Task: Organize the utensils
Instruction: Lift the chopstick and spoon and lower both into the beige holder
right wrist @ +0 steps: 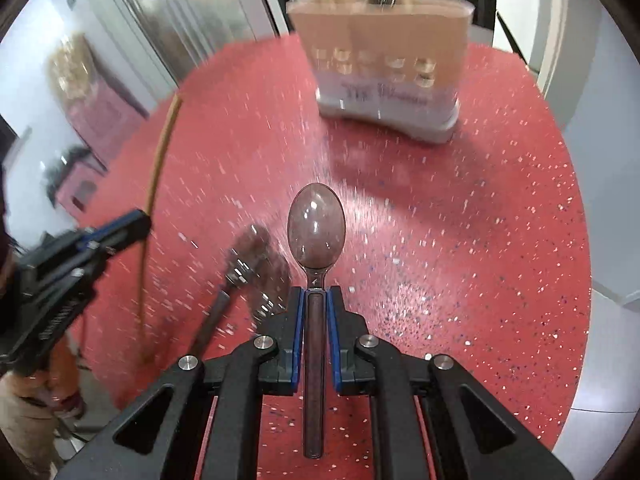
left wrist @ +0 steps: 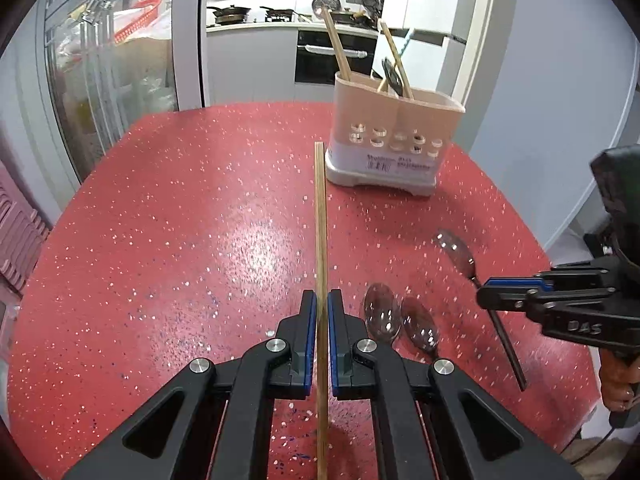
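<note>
My left gripper [left wrist: 322, 300] is shut on a long wooden chopstick [left wrist: 320, 208] that points straight ahead over the red speckled table [left wrist: 180, 220]. My right gripper [right wrist: 316, 294] is shut on the handle of a clear brownish spoon [right wrist: 316, 226], bowl forward and lifted off the table. In the left wrist view this right gripper [left wrist: 490, 294] and its spoon [left wrist: 456, 248] show at the right. Two more clear spoons [left wrist: 382, 314] [left wrist: 420, 326] lie side by side on the table. The beige utensil holder [left wrist: 394, 136] stands at the far side, holding chopsticks and a dark spoon.
The table's rounded edge runs close behind the holder [right wrist: 384, 60] and along the right. A glass-door cabinet [left wrist: 108, 80] stands to the left, a pink stack [left wrist: 20, 248] beside the table. A hand [left wrist: 618, 376] grips the right tool.
</note>
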`<state>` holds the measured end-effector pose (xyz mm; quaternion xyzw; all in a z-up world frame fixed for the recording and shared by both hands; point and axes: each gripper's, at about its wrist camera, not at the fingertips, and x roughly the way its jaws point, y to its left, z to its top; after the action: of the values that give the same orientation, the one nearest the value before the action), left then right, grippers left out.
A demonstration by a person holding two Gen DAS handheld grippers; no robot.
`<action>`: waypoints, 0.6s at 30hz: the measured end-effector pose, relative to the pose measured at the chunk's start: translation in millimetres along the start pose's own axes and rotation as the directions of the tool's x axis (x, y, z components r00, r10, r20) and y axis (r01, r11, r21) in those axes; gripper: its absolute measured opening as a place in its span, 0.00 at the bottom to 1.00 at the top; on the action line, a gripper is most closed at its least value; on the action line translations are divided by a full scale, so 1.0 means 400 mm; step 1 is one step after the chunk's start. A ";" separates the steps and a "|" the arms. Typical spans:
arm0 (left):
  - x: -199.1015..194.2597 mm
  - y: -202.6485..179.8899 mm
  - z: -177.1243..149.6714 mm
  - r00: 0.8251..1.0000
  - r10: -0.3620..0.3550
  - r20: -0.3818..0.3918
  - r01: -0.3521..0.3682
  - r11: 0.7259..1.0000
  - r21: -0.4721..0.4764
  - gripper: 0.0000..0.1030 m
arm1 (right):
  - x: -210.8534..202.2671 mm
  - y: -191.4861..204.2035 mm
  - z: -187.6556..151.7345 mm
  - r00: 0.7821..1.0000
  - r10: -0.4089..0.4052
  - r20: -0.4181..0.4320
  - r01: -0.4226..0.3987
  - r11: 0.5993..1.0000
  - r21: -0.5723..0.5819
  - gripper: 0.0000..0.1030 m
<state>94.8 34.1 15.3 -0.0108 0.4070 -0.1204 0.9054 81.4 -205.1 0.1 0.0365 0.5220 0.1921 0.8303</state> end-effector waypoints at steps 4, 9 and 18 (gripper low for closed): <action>-0.024 -0.003 0.035 0.999 0.002 0.038 -0.002 1.000 -0.017 0.30 | -0.074 -0.019 0.021 0.992 0.059 0.114 -0.061 0.998 0.014 0.12; -0.060 -0.001 0.109 0.994 -0.007 0.105 0.013 0.999 -0.053 0.30 | -0.154 -0.037 0.079 0.972 0.088 0.218 -0.096 0.995 0.027 0.12; -0.074 -0.010 0.277 0.979 -0.019 0.205 0.034 0.997 -0.069 0.30 | -0.215 -0.078 0.206 0.946 0.094 0.310 -0.106 0.994 0.022 0.12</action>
<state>157.1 28.3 111.5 -0.0610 0.3159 -0.1159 0.9397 129.9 -253.2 102.7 0.1081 0.3871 0.2158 0.8899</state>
